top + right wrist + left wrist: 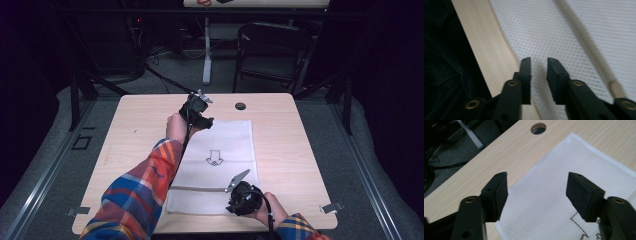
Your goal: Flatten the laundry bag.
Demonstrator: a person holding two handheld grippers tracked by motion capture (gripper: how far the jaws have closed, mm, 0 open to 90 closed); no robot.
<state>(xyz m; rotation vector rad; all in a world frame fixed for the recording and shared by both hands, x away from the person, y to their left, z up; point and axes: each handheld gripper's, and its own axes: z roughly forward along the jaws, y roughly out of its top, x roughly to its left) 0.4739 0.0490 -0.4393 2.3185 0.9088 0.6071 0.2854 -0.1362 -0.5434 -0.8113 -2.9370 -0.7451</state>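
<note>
Left gripper (202, 121) poised over the far left corner of the white mesh cloth (220, 150), jaws spread wide, nothing between them, mesh lying slack beneath. Cloth spread flat across the middle of the tabletop (125, 130), reaching from near the far edge to the near edge, an arrow drawing (214, 159) at its centre. Near strip of the cloth apparently separate or folded back, a thin line of wood showing; hard to say which. Right gripper (235, 200) low at the near right part of the cloth, jaws slightly parted, pinching nothing. Step judged: corners let go after laying out or folding. Next move calls for closing on fresh edges. No containers present.
</note>
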